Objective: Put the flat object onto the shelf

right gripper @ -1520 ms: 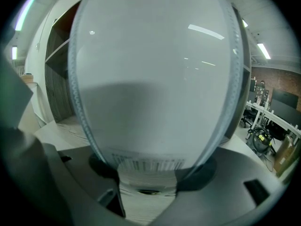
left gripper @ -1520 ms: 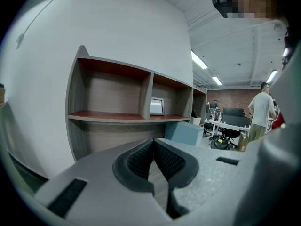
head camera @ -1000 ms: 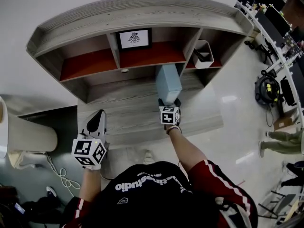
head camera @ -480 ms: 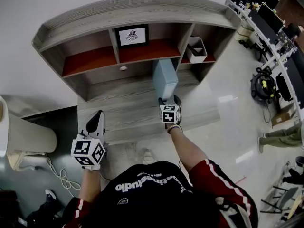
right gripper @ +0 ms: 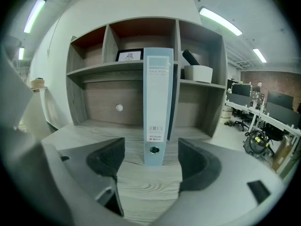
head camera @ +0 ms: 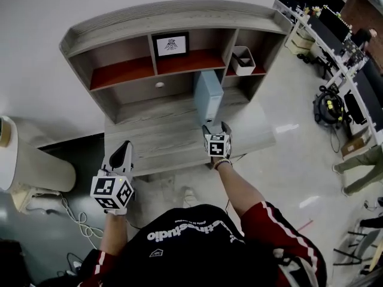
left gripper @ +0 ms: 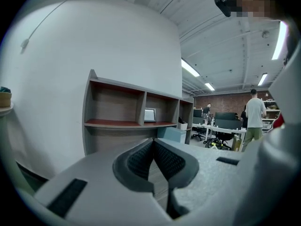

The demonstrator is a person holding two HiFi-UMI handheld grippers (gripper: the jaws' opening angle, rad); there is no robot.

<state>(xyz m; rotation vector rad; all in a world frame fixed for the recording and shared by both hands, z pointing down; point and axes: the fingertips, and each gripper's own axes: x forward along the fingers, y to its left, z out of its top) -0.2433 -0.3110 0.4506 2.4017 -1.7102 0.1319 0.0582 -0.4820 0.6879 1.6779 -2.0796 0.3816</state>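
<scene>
A pale blue ring binder (head camera: 207,96) (right gripper: 157,107) stands upright on the grey wooden desk top (head camera: 161,137), its spine facing me, just below the shelf's red-lined middle compartment (head camera: 188,61). My right gripper (head camera: 213,126) (right gripper: 151,160) is open right in front of the binder's spine, its jaws apart and holding nothing. My left gripper (head camera: 121,155) (left gripper: 153,154) hangs at the desk's front left edge, shut and empty.
A framed picture (head camera: 170,44) stands in the shelf's middle compartment and a white bin (head camera: 242,60) in the right one. A round white stand (head camera: 30,160) is at the left. Office desks with monitors (head camera: 335,23) and people are off to the right.
The right gripper has let go of the binder and drawn back a little toward me; the binder now stands by itself. The view has shifted slightly. The left gripper has stayed put.
</scene>
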